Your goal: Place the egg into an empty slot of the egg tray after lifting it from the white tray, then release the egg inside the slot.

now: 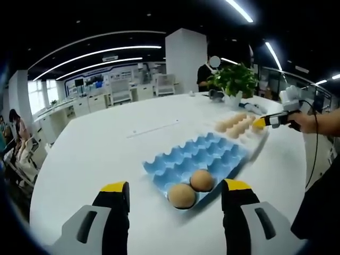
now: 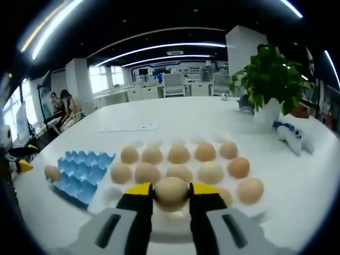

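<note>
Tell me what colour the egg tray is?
Blue. The egg tray shows best in the left gripper view.

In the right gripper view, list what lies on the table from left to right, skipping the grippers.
Lone egg at the blue egg tray's edge → blue egg tray → white tray of eggs → potted plant → small white and blue toy.

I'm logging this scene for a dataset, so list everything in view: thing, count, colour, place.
egg tray: one, blue, on the table, two brown eggs in its near slots
white tray: one, beside the egg tray, about a dozen tan eggs on it
held egg: one, tan, between the right claw's jaws
potted plant: one, green in a white pot, far side
table: one, white, round
left claw: open, yellow tips, near the egg tray
right claw: shut on the egg
</note>
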`<state>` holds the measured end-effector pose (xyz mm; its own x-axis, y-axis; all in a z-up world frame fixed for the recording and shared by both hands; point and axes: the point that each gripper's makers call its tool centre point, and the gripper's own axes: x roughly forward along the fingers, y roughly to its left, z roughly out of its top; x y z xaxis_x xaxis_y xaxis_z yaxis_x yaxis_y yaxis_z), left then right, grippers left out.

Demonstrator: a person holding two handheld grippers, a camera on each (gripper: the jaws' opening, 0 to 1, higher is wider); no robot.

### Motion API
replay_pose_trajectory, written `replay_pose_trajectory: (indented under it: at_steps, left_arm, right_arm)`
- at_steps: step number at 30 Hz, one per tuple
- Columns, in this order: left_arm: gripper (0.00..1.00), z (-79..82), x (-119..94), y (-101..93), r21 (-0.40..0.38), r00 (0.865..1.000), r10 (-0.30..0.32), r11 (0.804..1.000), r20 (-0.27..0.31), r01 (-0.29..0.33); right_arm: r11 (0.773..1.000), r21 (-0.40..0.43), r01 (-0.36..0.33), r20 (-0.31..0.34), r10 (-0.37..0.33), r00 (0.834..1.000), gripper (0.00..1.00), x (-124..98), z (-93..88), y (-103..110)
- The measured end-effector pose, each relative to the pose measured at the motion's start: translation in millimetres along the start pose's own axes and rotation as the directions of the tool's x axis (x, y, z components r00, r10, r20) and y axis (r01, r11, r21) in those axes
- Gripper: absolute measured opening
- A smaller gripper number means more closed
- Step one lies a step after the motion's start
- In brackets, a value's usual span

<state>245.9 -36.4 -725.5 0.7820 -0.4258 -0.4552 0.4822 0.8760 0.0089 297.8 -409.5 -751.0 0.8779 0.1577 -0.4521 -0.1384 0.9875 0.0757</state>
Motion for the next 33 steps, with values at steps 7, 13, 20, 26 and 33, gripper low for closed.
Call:
replay_pose_trajectory:
  at_steps: [7,13,20,26,33]
  left_arm:
    - [0.71,-1.0,0,0.4,-0.001,1.000,0.006,1.000,-0.001,-0.006]
    - [0.71,-2.7,0,0.6,-0.001,1.000,0.003,1.000,-0.007,-0.003]
    - [0.73,-2.5,1,-0.4,0.001,1.000,0.001,1.000,-0.007,-0.001]
    - [0.73,-0.6,2,-4.6,0.001,1.000,-0.009,1.000,-0.007,0.009]
    - [0.72,-0.1,2,-4.3,0.000,1.000,-0.008,1.000,-0.005,0.008]
  right_arm:
    - [1.000,-0.004,-0.006,0.001,0.006,1.000,0.26,0,0.6,1]
    - [1.000,0.002,-0.006,0.003,0.006,1.000,0.26,0,0.8,0]
    - [1.000,0.000,-0.026,0.013,0.026,1.000,0.26,-1,4.7,9]
    - [0.999,0.001,-0.040,0.028,0.040,0.999,0.26,-1,10.6,13]
    - [0.998,-0.009,-0.061,0.034,0.061,0.998,0.26,-1,14.9,23]
